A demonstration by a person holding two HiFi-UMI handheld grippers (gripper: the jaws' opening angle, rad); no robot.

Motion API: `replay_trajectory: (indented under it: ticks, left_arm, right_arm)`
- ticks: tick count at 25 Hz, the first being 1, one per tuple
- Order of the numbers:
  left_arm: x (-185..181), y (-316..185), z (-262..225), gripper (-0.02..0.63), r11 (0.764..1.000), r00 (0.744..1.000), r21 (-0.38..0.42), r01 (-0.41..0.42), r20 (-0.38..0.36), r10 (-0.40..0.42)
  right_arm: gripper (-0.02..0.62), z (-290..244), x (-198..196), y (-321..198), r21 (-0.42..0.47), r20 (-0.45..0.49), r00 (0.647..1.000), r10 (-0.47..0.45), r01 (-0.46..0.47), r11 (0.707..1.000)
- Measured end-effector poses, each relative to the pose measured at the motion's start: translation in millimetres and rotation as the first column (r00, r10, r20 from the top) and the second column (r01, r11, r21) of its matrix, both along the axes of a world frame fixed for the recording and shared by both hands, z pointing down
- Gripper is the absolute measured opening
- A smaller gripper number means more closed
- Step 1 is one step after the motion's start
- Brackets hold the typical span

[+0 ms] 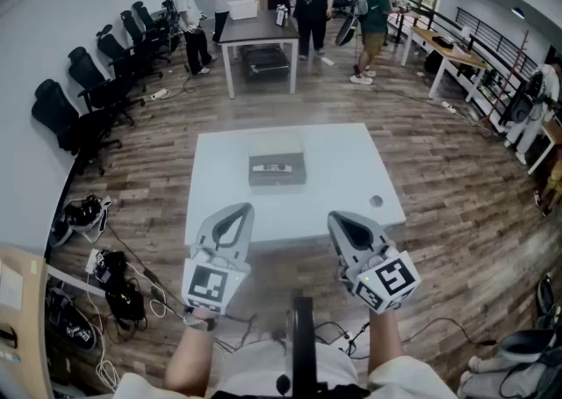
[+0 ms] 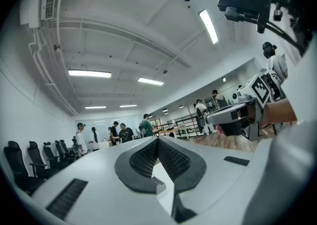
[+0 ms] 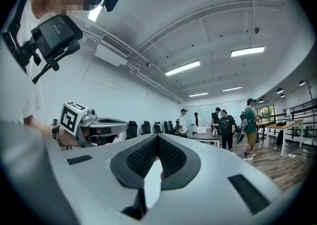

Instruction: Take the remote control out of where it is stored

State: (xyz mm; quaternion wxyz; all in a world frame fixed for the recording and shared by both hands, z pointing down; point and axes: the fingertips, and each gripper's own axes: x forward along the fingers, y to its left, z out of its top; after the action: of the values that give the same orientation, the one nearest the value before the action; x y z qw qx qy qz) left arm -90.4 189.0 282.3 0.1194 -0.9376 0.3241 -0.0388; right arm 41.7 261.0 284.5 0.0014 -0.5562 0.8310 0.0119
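Hovering level at the near edge of the white table, the left gripper and right gripper both have their jaws closed tip to tip with nothing between them, as each gripper view shows. A grey box sits mid-table ahead of them, well apart from both. A pale strip lies on its near part, too small to tell whether it is the remote control. People stand by far tables.
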Motion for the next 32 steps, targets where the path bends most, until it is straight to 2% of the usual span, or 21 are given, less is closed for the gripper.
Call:
replay_trajectory:
  ticks: [9, 19, 26, 32]
  left_arm:
    - [-5.1, 4.7, -4.9, -0.012, 1.000, 1.000, -0.003, -0.001, -0.001, 0.001]
    - [10.6, 23.2, 4.9, -0.012, 0.999, 1.000, -0.040, 0.008, -0.005, -0.008]
    - [18.5, 34.1, 14.3, -0.012, 0.997, 0.999, -0.062, 0.036, -0.017, -0.038]
    - [26.0, 19.4, 20.5, -0.012, 0.996, 0.999, -0.078, 0.043, -0.010, -0.044]
  right_arm:
    - [-0.002, -13.7, -10.5, 7.6, 0.036, 0.037, 0.999, -0.021, 0.020, 0.999]
    - [-0.002, -9.1, -7.7, 21.5, -0.007, 0.014, 0.995, -0.098, 0.098, 0.995]
    - [-0.002, 2.1, 6.2, 27.8, -0.023, 0.062, 0.988, -0.143, 0.144, 0.989]
    - [-0.002, 8.8, 14.5, 12.8, -0.028, 0.108, 0.981, -0.162, 0.166, 0.986]
